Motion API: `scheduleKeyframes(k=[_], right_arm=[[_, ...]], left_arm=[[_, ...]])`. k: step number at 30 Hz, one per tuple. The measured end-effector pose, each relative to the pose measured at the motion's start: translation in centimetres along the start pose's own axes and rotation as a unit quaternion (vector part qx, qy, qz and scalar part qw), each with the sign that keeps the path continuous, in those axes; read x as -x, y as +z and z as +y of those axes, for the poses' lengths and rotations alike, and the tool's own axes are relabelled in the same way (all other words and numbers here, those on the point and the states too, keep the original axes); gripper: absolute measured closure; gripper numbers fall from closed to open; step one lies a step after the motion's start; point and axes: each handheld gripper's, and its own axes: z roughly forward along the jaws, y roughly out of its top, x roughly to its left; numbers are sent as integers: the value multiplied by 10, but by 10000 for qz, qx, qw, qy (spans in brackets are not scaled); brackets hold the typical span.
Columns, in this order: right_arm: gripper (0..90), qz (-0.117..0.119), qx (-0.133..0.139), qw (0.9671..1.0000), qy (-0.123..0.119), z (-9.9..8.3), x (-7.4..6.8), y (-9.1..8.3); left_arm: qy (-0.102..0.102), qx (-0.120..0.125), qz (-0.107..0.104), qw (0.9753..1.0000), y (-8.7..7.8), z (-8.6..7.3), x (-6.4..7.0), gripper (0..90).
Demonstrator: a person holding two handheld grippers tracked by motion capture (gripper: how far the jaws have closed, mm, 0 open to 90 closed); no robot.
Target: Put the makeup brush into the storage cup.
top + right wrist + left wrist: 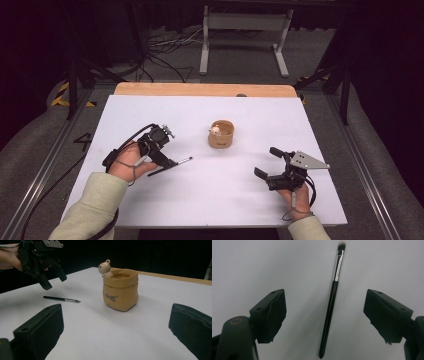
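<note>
A thin black makeup brush [184, 160] with a silver ferrule lies flat on the white table [210, 200], left of centre. My left gripper [162, 159] hovers just above its handle, pointing down, jaws open. In the left gripper view the brush [332, 302] lies lengthwise between the wide-apart jaws of that gripper [324, 297], untouched. A tan sack-shaped cup [221, 134] with a small bear figure on its rim stands mid-table. My right gripper [267, 161] rests open near the front right, empty. From its view [116, 320] the cup [120, 290], brush [61, 299] and left gripper [51, 277] lie ahead.
A wooden strip [205, 89] runs along the table's far edge. Beyond it are cables and a white metal stand [245, 35] on the floor. Metal rails flank the table on both sides.
</note>
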Motion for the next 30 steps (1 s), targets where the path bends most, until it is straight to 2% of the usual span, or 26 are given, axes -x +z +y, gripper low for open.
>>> scheduleKeyframes(k=[5,23,30], right_arm=[[0,19,7,10000,25,0,0,0],[2,95,-2,9999,96,-1,1,1],[2,115,15,9999,108,-1,1,0]], left_arm=[[-25,-84,64,9999,7,-2,0,267],[119,-359,36,9993,23,-4,3,370],[114,-436,-58,9990,27,-3,3,443]])
